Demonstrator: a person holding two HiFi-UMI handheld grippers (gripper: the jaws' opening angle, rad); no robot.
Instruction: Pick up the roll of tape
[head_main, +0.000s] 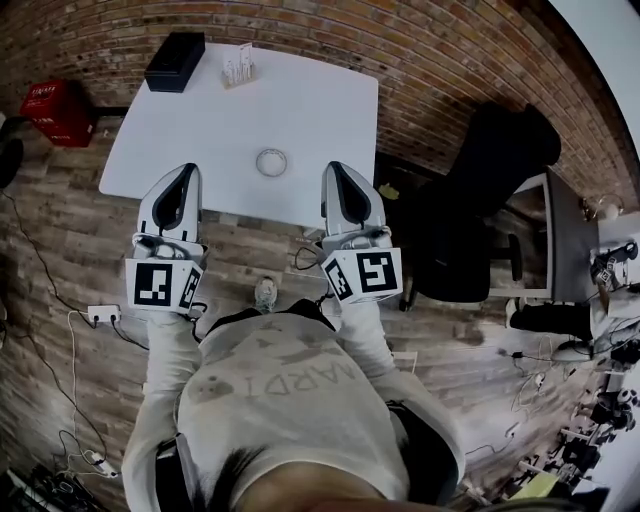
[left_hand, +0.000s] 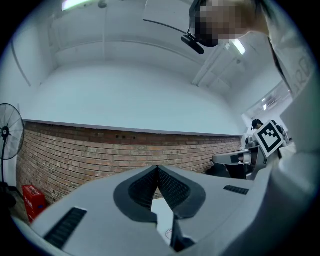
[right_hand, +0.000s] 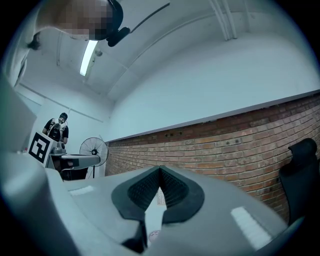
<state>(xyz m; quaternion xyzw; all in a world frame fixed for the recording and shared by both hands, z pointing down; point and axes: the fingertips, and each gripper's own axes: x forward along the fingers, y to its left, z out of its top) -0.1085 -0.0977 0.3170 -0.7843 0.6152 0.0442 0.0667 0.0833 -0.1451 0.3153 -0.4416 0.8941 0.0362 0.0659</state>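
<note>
A clear roll of tape (head_main: 271, 162) lies flat on the white table (head_main: 320, 110), near its front edge. My left gripper (head_main: 187, 170) hangs over the table's front left part, left of the roll, jaws touching at the tips with nothing between them. To the right of the roll, my right gripper (head_main: 333, 169) is over the front edge, also shut and empty. In the left gripper view the left gripper (left_hand: 157, 169) points at the brick wall, and a sliver of the roll of tape (left_hand: 168, 235) shows low between the jaws. The right gripper (right_hand: 160, 171) shows the same shut tips.
A black box (head_main: 175, 61) and a small holder of white items (head_main: 238, 68) stand at the table's far edge. A red box (head_main: 58, 110) is on the floor at left. A black office chair (head_main: 480, 190) and a desk with a monitor (head_main: 555, 235) are at right. Cables run over the floor.
</note>
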